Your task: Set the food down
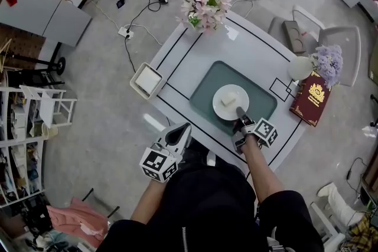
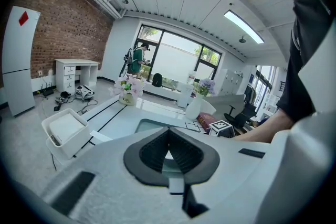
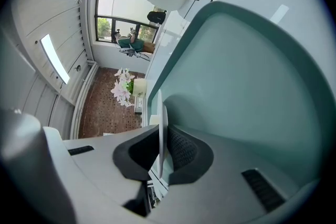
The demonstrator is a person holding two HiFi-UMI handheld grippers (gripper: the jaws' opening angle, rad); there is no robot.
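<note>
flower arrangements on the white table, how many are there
2. A pink and white bouquet stands at the white table's far corner; a purple bunch in a white vase stands near its right edge, beside the red book. None appear hidden.

The left gripper (image 2: 168,131) points across the white bench (image 2: 118,113), its jaws together at the tips with nothing between them. On the bench beyond lie a teal mat (image 2: 150,125), a pot of pink flowers (image 2: 127,91) and a white vase (image 2: 195,107) holding purple blooms. A white tray (image 2: 65,131) sits at the left, beside the bench.
</note>
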